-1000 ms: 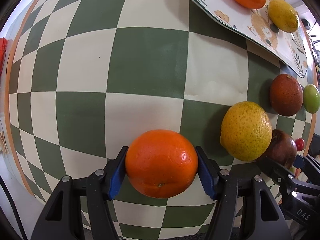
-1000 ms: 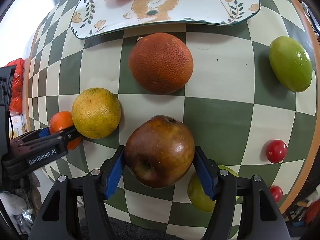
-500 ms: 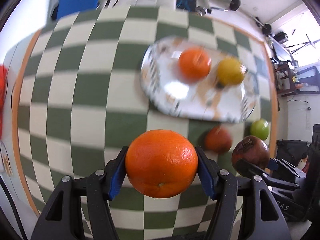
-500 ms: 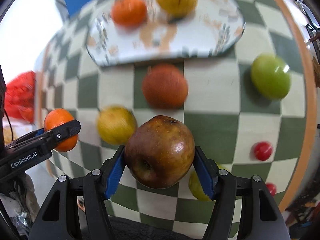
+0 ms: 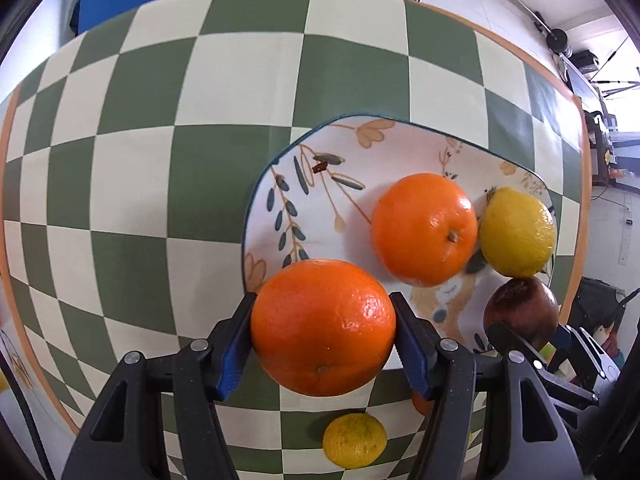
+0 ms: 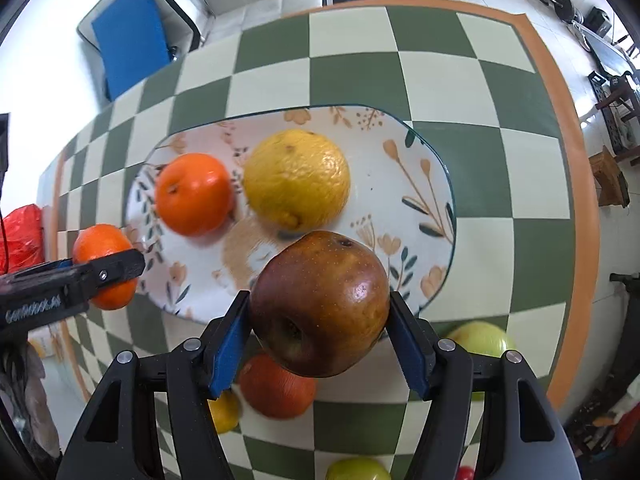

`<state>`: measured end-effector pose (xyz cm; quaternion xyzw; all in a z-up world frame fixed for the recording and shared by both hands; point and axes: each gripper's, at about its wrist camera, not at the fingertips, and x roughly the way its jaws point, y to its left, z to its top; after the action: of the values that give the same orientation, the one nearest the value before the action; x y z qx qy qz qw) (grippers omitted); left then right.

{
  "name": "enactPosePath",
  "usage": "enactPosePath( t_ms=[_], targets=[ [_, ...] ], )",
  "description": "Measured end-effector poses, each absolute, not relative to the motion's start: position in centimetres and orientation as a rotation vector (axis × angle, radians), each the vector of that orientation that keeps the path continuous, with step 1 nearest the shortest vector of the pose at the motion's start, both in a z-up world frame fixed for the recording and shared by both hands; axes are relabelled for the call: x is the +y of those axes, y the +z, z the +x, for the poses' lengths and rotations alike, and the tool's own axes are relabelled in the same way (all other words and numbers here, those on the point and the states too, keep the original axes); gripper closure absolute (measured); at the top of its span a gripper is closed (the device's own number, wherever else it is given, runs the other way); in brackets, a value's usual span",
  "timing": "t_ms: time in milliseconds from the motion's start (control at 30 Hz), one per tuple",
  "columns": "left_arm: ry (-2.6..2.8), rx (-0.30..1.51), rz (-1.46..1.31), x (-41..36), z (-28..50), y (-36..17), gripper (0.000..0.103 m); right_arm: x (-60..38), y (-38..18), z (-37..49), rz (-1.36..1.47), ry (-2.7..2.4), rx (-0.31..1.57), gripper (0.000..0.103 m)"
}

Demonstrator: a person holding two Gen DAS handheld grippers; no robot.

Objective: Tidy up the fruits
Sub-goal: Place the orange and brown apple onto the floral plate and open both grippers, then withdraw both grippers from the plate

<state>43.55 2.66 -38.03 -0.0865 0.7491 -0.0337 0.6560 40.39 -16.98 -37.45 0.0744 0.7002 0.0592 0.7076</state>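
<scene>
My left gripper (image 5: 323, 330) is shut on an orange (image 5: 323, 326) and holds it in the air over the near left rim of the floral plate (image 5: 320, 200). My right gripper (image 6: 320, 326) is shut on a brown-red apple (image 6: 320, 304), held above the plate's (image 6: 412, 184) near edge. On the plate lie an orange (image 5: 424, 228) and a yellow lemon (image 5: 518, 232); they also show in the right wrist view, the orange (image 6: 194, 194) and the lemon (image 6: 298, 178). The held orange (image 6: 102, 248) shows at left there.
On the green checkered cloth (image 5: 140, 200) below the grippers lie a yellow-green citrus (image 5: 354, 440), a dark red orange (image 6: 280, 392), a green fruit (image 6: 480, 340), another green fruit (image 6: 356, 470) and a cherry tomato (image 6: 464, 473). A blue chair (image 6: 132, 40) stands beyond the table.
Both grippers have lifted and moved forward with their fruit, from above the loose fruit to over the plate's near edge. The plate now looks much nearer.
</scene>
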Motion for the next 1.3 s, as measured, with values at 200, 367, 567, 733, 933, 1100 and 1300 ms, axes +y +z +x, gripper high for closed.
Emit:
enactPosePath(
  t_ms=[200,367,567,733,933,1100,1300],
  targets=[
    [-0.085,1.727,-0.196,2.3,43.6,-38.8,0.041,-17.4,-38.9,40.3,0.168,0.126,1.588,0.034],
    [-0.090,1.718,-0.221,2.1,43.1,-38.6,0.021,-17.7,-39.3,40.5,0.192,0.129,1.598,0.030],
    [-0.076,1.687,-0.183,1.7,43.5,-38.0,0.009,-18.5,-37.7,40.2,0.219,0.124,1.581,0.013],
    [-0.024,1.600,-0.093,1.5,42.1,-35.8,0.009,-18.7,-36.1,39.6,0.145,0.077,1.546,0.008],
    [0.028,1.492,0.013,1.1,39.4,-33.0,0.009,-18.8,-34.3,38.0,0.088,0.027,1.498,0.008],
    [0.030,1.432,0.002,0.9,37.2,-31.2,0.009,-18.8,-32.9,36.2,0.073,0.007,1.460,0.008],
    [0.033,1.339,0.013,1.2,34.0,-27.3,0.009,-18.7,-30.7,34.1,0.057,-0.004,1.406,0.008]
  ],
)
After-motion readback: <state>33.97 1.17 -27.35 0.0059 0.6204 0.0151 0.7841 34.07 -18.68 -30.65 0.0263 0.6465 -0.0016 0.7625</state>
